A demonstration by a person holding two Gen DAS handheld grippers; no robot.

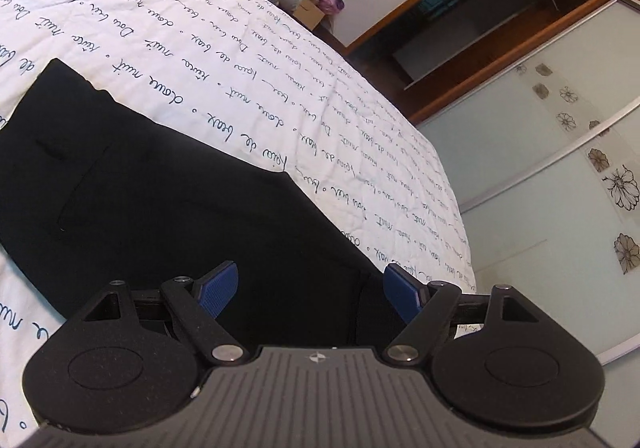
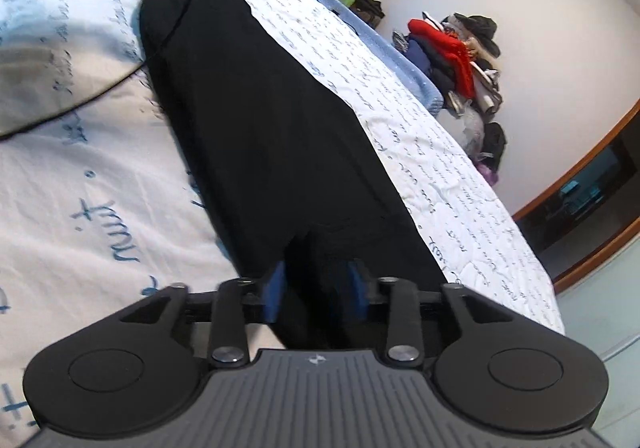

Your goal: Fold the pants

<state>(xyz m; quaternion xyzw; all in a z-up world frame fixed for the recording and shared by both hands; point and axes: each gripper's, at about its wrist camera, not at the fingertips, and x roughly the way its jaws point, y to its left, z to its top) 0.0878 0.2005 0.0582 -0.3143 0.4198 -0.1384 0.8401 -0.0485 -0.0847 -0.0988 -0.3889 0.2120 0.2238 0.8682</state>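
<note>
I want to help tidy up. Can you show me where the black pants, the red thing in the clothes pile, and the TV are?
black pants (image 2: 272, 136): right wrist view, middle of the dark cloth lying on the bed.
red thing (image 2: 454, 48): right wrist view, its bright folds atop the pile.
TV (image 1: 468, 24): left wrist view, centre of the dark screen.

Room evenly lit, soft indoor light, source not seen. Left view sharp: script on my bedspread (image 1: 280, 60) legible near centre, shrinking and smearing toward edges. Right view softer; motion blur on near print and on my right tool (image 2: 316, 288) pads. Black pants (image 2: 256, 120) crushed to flat black, little fold detail. Strong fisheye bowing: wardrobe door (image 1: 540, 176) and wall lines curve. Dark vignette in corners. Mild sheen on frosted door, no hard glare.
</note>
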